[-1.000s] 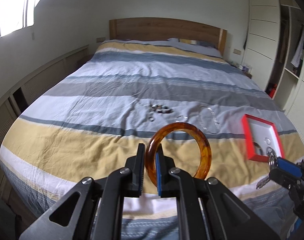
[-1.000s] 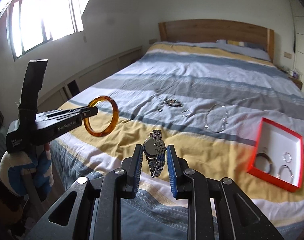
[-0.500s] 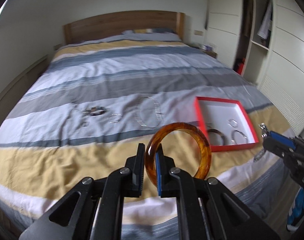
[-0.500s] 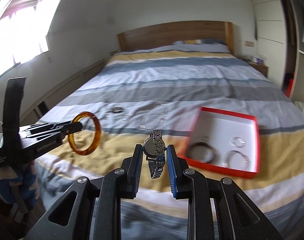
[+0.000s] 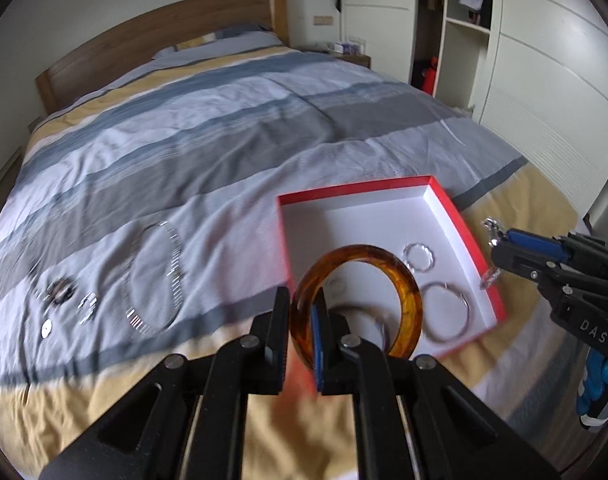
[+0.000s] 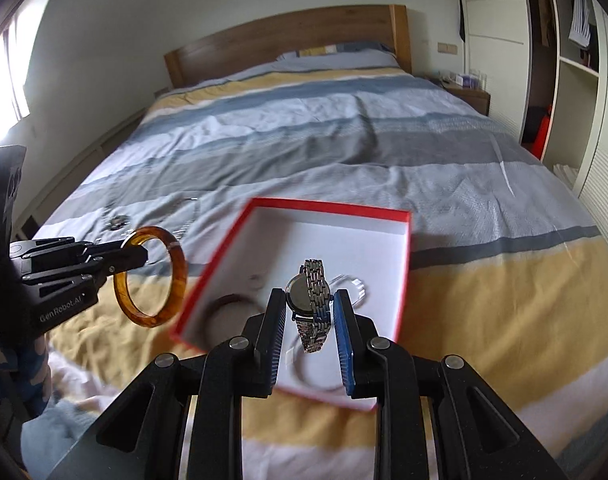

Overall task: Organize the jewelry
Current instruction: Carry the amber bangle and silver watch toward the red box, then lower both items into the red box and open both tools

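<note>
My left gripper (image 5: 301,308) is shut on an amber bangle (image 5: 408,300), held upright over the near left corner of the red box (image 5: 456,220). From the right wrist view that same bangle (image 6: 175,272) hangs left of the red box (image 6: 332,212). My right gripper (image 6: 310,312) is shut on a silver metal watch (image 6: 310,296), hovering above the box's white floor. In the left wrist view the right gripper (image 5: 496,252) sits at the box's right edge. Silver rings (image 5: 420,256) and a dark bracelet lie inside the box.
Loose jewelry lies on the striped bedspread left of the box: a thin silver necklace (image 5: 155,280) and small pieces (image 5: 59,292). A wooden headboard (image 6: 287,36) stands at the far end, and white wardrobes (image 5: 544,92) line the right side.
Both grippers swept to the right and lower, from the bed's left part to over the red box, which now looks much closer. Both grips on bangle and watch are unchanged.
</note>
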`<state>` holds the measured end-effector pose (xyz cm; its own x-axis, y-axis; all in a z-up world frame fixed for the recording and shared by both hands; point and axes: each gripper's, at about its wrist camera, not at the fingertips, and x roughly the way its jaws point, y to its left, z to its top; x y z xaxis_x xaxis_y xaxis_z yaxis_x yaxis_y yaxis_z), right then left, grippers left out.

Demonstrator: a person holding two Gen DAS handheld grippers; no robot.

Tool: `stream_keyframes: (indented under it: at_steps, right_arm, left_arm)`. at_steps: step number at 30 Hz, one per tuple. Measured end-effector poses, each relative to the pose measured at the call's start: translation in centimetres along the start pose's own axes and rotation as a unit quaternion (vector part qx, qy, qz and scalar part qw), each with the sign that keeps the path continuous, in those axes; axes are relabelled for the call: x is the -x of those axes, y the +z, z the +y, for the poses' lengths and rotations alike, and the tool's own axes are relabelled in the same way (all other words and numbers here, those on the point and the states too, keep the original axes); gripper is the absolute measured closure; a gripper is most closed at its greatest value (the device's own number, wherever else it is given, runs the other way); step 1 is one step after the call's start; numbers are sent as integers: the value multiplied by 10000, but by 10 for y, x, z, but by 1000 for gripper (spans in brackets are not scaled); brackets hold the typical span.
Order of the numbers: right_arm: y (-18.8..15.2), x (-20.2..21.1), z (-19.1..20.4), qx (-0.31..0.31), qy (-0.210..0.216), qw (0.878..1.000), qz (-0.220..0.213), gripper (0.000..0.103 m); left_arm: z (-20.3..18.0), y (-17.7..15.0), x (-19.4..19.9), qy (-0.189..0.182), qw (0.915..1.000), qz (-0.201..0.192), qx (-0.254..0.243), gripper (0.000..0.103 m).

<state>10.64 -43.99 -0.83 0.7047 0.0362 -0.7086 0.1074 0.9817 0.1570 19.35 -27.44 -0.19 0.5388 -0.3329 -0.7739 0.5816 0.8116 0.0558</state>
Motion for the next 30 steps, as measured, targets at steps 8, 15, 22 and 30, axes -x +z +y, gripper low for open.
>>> stream_keyframes:
  at_steps: [8,15,22,30]
  right_arm:
    - [25,-72,-33,117,-59,9992,372,79]
    - [34,-115,-41,271,-95,9974,658,79]
    - [33,-136,-39,618,-214,9936,925,79]
    - [28,-140,-33,901,-355,9894,1079,81]
  left_arm:
    - [-19,19,-82,-62,9991,329,-256,94]
    - [-15,21,-122,-155,9985,519,-116,94]
    - [-18,12,-133,-9,9984,529,-199,92]
    - [-16,10,-127,-173,9978,626,-91,88]
